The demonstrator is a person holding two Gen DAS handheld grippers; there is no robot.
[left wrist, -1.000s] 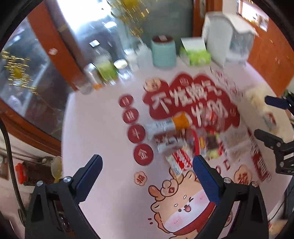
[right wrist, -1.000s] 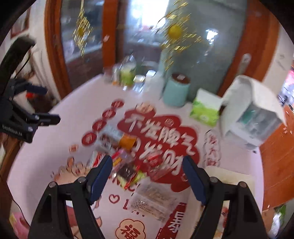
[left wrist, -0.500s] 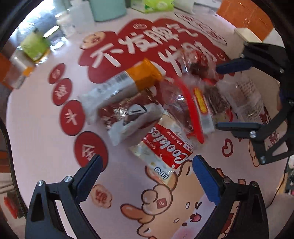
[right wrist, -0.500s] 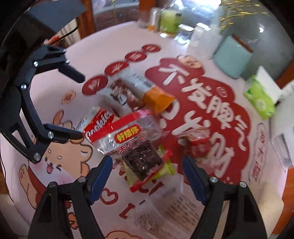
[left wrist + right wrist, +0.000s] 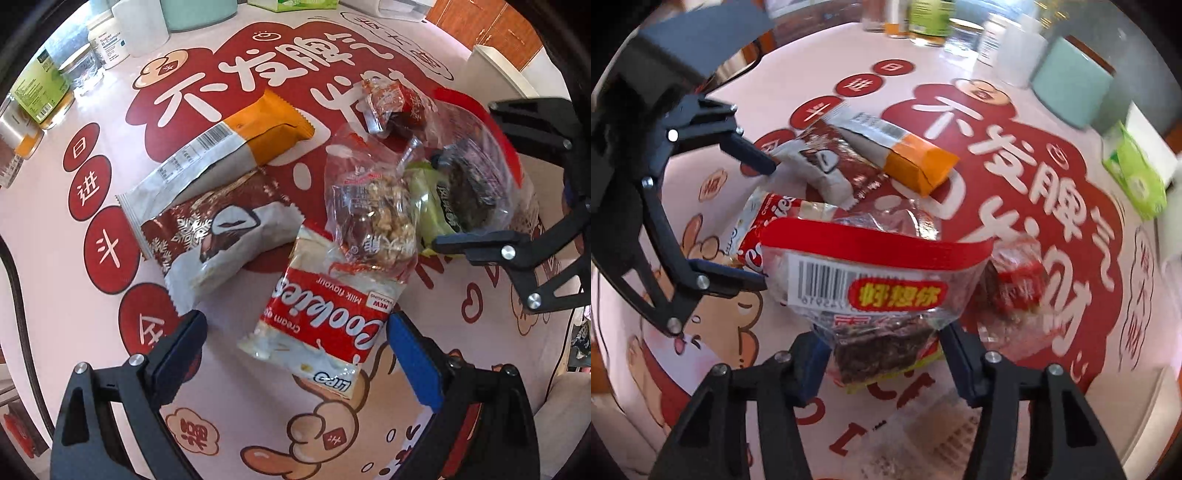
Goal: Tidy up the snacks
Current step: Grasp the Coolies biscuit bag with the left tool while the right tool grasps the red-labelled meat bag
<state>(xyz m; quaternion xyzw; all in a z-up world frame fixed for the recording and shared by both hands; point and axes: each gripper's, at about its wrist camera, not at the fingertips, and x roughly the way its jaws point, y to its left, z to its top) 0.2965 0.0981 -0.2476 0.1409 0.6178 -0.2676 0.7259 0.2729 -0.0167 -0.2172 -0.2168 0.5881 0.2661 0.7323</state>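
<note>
- The right hand-held gripper (image 5: 882,362), at the bottom centre of the right wrist view, has its two fingers pressed against either side of a clear red-topped bag (image 5: 871,280) of dark snack pieces; whether the bag is lifted off the bench cannot be told.
- In the left wrist view the same bag (image 5: 476,177) sits at the right edge, between the right gripper's (image 5: 439,201) black fingers.
- The left hand-held gripper (image 5: 295,347), at the bottom of the left wrist view, is spread wide and holds nothing; the lower end of a red-and-white cookies packet (image 5: 325,317) lies between its blue pads.
- Just above the cookies, a clear pouch of nut clusters (image 5: 373,206) overlaps the packet's top.
- Left of centre lies a brown-and-white snowflake wrapper (image 5: 221,236), touching a white-and-orange packet (image 5: 229,144) above it.
- A small red sachet (image 5: 391,103) sits in the upper right.
- All rest on a pink bench (image 5: 55,229) with red printed characters.
- Jars and bottles (image 5: 40,88) stand at the upper left.
</note>
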